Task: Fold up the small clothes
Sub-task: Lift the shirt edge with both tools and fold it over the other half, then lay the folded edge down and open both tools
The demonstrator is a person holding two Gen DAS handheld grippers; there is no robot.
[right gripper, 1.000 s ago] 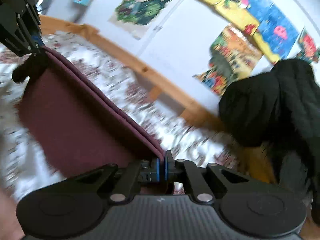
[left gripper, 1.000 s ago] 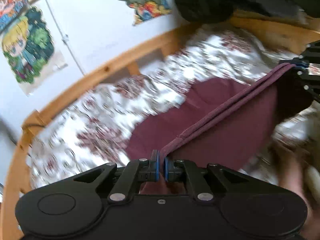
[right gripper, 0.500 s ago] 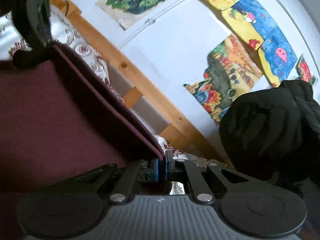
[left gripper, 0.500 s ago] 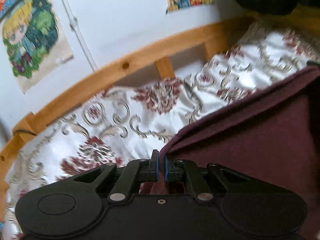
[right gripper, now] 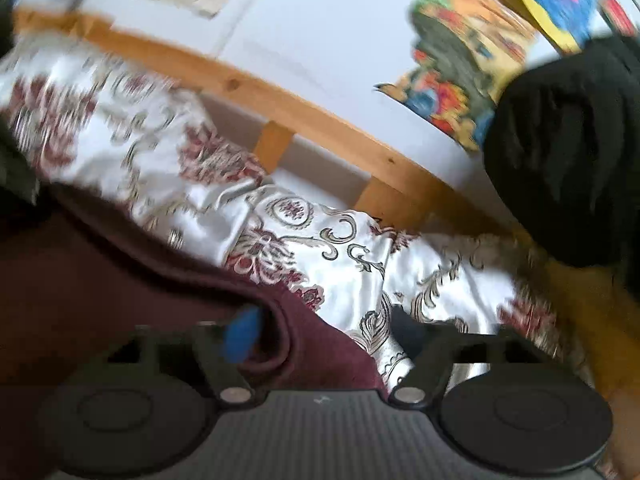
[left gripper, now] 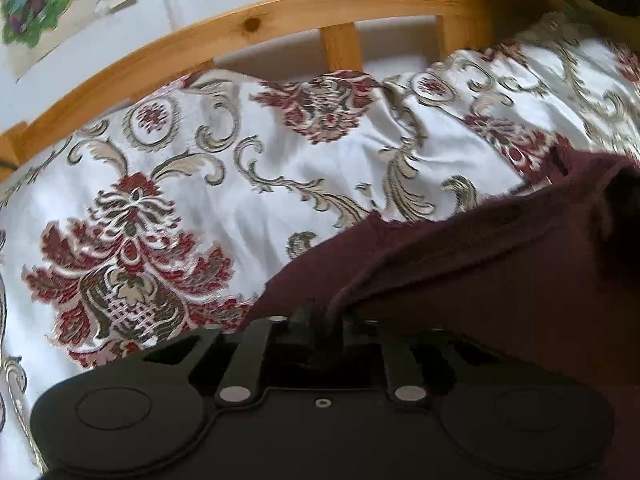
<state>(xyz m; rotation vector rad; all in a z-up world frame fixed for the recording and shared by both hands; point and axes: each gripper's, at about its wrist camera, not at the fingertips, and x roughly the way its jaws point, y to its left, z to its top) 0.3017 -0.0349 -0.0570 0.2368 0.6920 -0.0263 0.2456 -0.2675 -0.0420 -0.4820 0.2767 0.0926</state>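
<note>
A maroon garment (left gripper: 500,280) lies folded on the patterned bedspread (left gripper: 240,200), its doubled hem running up to the right. My left gripper (left gripper: 326,320) is low over the near corner. Its jaws are opening and stand a little apart, with the hem still rising between them. In the right wrist view the other corner of the garment (right gripper: 312,344) rests on the bedspread (right gripper: 420,272). My right gripper (right gripper: 324,336) is opening, its jaws wide apart. That corner lies slack by the blue pad (right gripper: 242,340), and neither pad presses on it.
A wooden bed rail (left gripper: 280,12) with short posts closes off the far side of the bed, against a white wall with colourful posters (right gripper: 460,60). A black bundle of clothing (right gripper: 568,160) hangs or sits at the right end of the rail (right gripper: 320,120).
Both grippers came down toward the bed with the stretched maroon garment, which now lies on the bedspread. Both were shut on its hem. Now the left jaws have parted slightly and the right stand wide.
</note>
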